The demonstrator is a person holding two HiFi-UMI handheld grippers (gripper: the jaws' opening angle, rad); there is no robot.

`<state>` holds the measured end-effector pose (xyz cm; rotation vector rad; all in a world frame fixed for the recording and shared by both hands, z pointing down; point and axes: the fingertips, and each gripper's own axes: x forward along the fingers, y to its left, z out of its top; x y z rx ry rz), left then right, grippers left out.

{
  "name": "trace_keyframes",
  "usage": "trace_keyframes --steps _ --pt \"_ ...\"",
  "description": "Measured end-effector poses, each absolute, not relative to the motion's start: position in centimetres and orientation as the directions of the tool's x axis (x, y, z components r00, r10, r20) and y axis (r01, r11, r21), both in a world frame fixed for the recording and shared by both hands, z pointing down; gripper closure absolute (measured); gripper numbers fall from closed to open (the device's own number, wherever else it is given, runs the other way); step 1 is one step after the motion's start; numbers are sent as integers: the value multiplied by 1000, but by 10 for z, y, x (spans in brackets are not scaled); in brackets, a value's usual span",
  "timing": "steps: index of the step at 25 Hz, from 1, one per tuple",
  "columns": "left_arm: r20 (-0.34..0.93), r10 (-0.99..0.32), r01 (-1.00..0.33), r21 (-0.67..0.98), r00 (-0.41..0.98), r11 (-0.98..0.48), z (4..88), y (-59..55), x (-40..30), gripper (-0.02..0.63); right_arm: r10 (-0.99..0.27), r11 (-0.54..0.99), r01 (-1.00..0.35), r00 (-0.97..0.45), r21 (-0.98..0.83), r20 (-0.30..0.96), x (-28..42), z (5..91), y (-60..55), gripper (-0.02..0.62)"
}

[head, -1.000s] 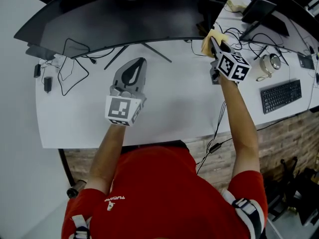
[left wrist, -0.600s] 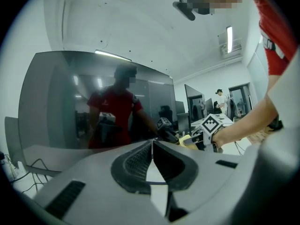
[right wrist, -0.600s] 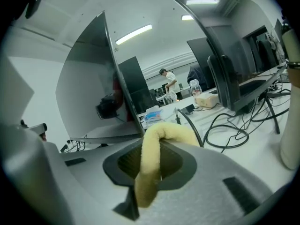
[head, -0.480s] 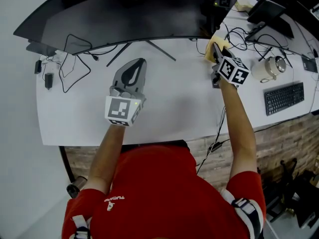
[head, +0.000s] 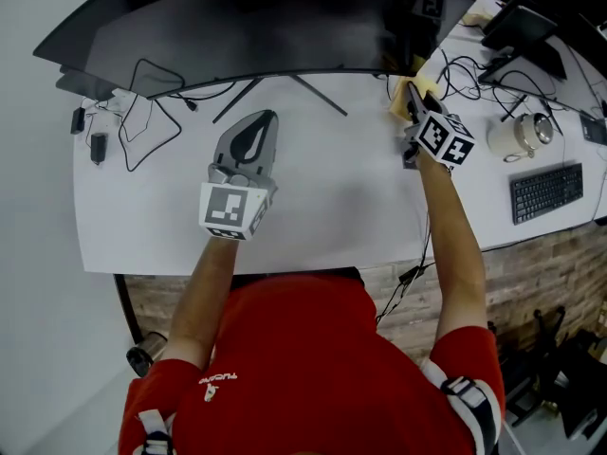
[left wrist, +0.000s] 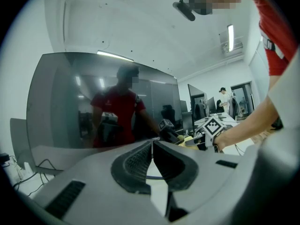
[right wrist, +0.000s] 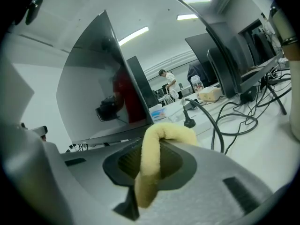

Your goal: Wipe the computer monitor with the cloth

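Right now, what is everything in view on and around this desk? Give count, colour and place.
wide curved computer monitor: one, dark grey, back of the desk
fluffy folded cloth: one, pale yellow, pinched in the right tongs by the monitor's right end
flat desk top: one, white, under both tongs
loose thin cables: several, black, desk's left rear corner
slim computer keyboard: one, black, neighbouring desk at the right
round pot-like item: one, whitish, behind the keyboard; kind unclear
short-sleeved shirt: one, red, on the person
left tongs: grey, shut and empty, over the desk's middle
right tongs: grey, shut on the cloth
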<state>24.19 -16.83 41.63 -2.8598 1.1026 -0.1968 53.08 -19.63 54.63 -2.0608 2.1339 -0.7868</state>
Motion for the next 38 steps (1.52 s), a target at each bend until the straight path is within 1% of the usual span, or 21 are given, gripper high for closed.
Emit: trace_keyframes --steps 5,15,28,38 --pt "87 -683 -675 -109 725 -730 415 -174 224 591 -954 -34 -903 -98 -429 282 517 547 -200 532" --pt "85 -700 -694 -91 709 -714 416 -182 176 591 -947 17 -910 -147 -414 284 457 545 -217 532" --pt "68 -731 -727 -80 679 -682 412 -198 97 591 -937 60 -903 -197 -425 287 365 540 -243 532" --pt "61 -746 -743 -70 663 -666 410 -212 30 591 -924 105 -895 -249 -433 290 278 537 -266 532"
